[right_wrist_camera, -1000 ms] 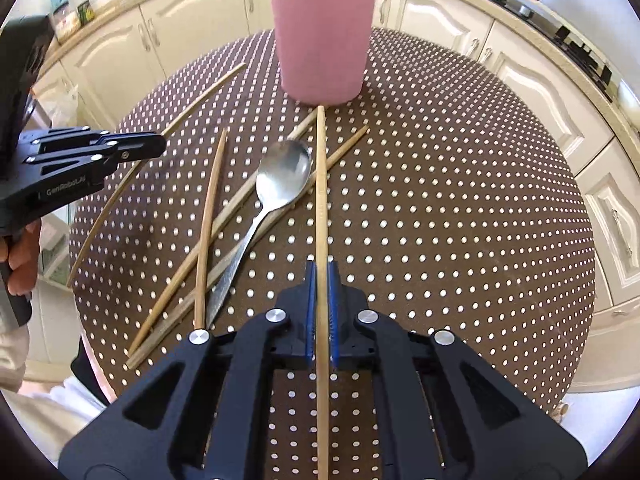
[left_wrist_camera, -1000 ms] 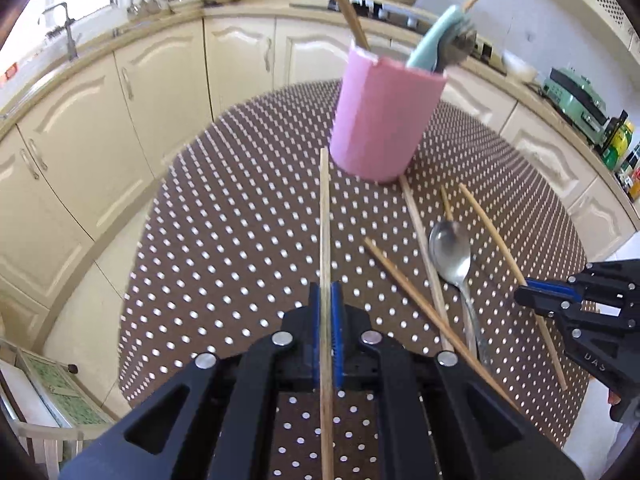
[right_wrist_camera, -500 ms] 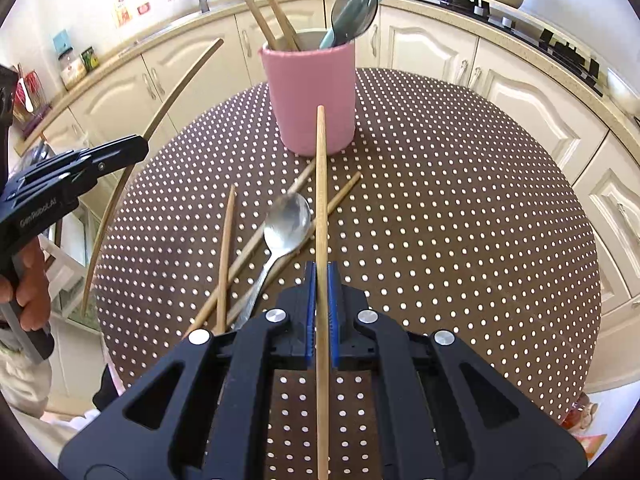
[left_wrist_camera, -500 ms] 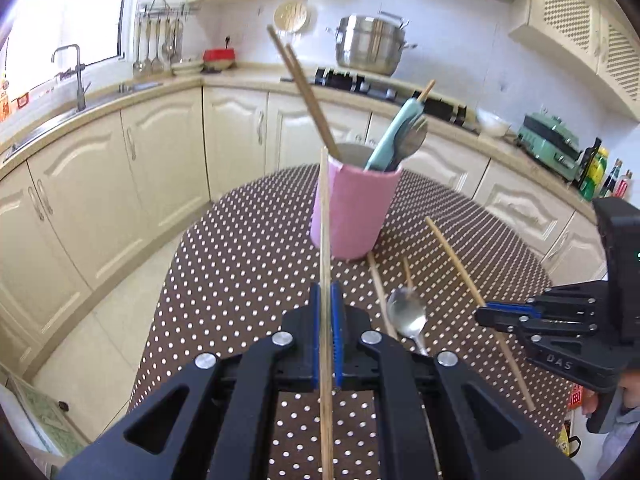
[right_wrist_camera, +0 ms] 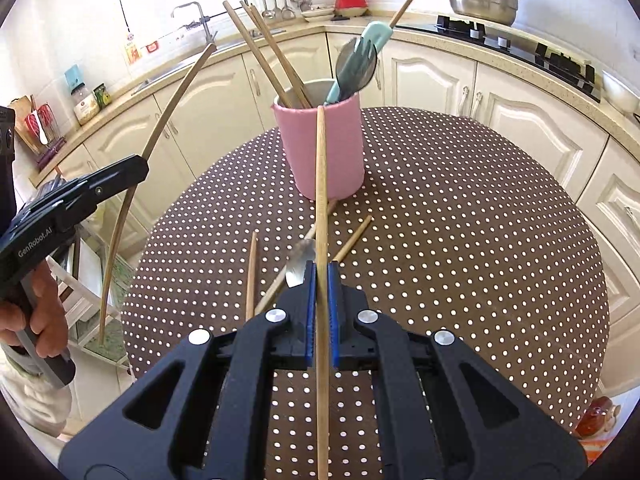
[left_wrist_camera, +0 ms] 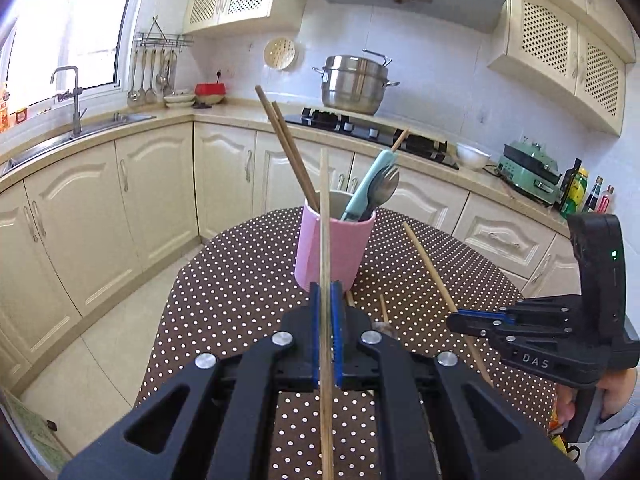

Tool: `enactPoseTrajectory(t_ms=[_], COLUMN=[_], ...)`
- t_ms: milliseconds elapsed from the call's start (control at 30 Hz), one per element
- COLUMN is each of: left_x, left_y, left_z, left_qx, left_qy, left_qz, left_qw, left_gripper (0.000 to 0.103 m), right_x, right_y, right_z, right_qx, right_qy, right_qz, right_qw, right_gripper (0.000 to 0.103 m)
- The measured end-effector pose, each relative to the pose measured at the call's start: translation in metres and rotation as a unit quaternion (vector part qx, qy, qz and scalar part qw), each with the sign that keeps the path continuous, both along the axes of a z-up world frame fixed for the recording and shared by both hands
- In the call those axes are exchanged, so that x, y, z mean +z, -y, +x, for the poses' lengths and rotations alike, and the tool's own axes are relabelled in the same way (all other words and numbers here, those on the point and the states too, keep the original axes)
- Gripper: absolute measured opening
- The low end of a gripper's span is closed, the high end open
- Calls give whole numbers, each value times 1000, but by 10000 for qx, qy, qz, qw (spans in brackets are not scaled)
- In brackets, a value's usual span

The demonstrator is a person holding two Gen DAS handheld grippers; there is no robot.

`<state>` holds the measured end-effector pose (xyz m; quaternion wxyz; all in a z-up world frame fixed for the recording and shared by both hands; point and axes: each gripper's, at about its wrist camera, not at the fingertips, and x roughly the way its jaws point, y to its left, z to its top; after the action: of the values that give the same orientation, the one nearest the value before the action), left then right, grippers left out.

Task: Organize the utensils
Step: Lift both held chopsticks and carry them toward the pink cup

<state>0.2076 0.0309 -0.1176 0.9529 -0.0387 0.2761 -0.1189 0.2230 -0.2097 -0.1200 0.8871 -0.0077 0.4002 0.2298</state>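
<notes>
A pink utensil cup (left_wrist_camera: 334,246) (right_wrist_camera: 322,148) stands on the dotted round table (left_wrist_camera: 240,280) (right_wrist_camera: 460,240) and holds chopsticks, a teal-handled utensil and a spoon. My left gripper (left_wrist_camera: 326,292) (right_wrist_camera: 138,168) is shut on a wooden chopstick (left_wrist_camera: 325,220) (right_wrist_camera: 160,132), raised above the table. My right gripper (right_wrist_camera: 319,270) (left_wrist_camera: 452,316) is shut on another chopstick (right_wrist_camera: 320,184) (left_wrist_camera: 428,264), also lifted, pointing at the cup. A metal spoon (right_wrist_camera: 298,260) and loose chopsticks (right_wrist_camera: 251,276) lie on the table in front of the cup.
Cream kitchen cabinets (left_wrist_camera: 132,200) and a counter run round behind the table. A steel pot (left_wrist_camera: 354,84) sits on the hob. A sink with a tap (left_wrist_camera: 74,96) is at the left. Floor lies beyond the table's left edge.
Both grippers have lifted their chopsticks off the table and tilted up, so the views now look level at the cup and kitchen. Both stay shut.
</notes>
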Motion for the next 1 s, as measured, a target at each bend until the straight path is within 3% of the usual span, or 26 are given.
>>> enactPoseTrajectory(t_ms=[1000], left_x=[20], left_y=[-2], left_z=[-13], left_qx=[-143], left_qy=[648], left_qz=[-214], left_qw=[9976], left_gripper=[5], right_x=[23], right_y=[-5], right_z=[6], right_qx=[22], right_qy=[512], right_qz=[570], right_qw=[9971], right_gripper=[6])
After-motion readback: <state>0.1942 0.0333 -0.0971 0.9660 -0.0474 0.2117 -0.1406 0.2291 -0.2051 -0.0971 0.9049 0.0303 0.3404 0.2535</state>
